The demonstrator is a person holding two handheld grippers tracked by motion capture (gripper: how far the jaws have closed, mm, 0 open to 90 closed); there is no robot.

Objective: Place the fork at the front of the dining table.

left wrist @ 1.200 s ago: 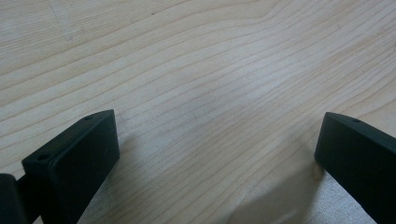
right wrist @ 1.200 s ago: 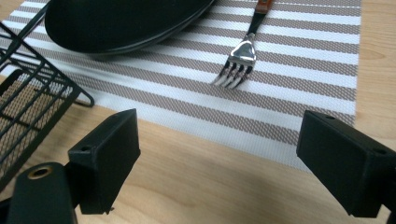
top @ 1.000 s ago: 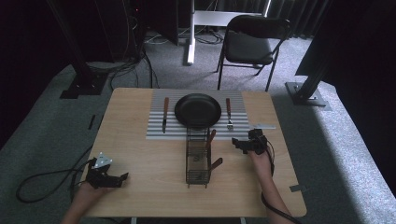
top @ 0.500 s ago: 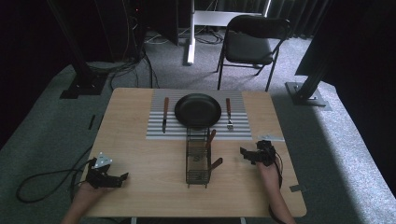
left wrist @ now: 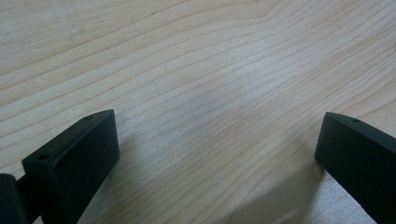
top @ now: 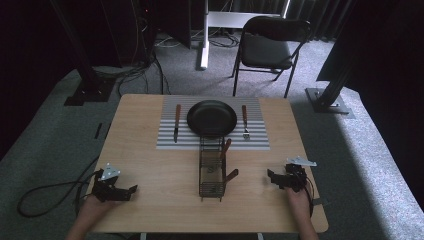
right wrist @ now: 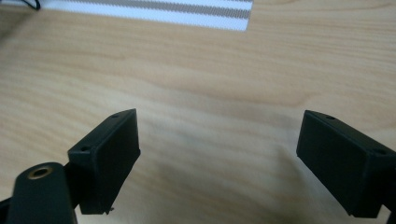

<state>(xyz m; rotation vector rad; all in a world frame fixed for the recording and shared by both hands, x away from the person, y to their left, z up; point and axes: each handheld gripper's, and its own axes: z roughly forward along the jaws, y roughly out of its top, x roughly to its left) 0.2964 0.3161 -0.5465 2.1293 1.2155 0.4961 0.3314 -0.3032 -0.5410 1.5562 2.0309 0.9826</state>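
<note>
Cutlery with brown wooden handles [top: 226, 149] stands in the black wire-mesh caddy [top: 211, 172] at the middle of the pale wooden table [top: 150, 165], just short of the grey striped placemat [top: 260, 135] that carries the black round plate [top: 212, 118], a knife [top: 176, 122] and a fork [top: 245, 121]. Both the left gripper [top: 131, 190] and the right gripper [top: 270, 176] rest near the table's front corners, well apart from the caddy, jaws spread wide over bare wood. Those pieces look light and stiff, and I'd judge the wooden handle the place to pinch, since the metal end would likely slip.
</note>
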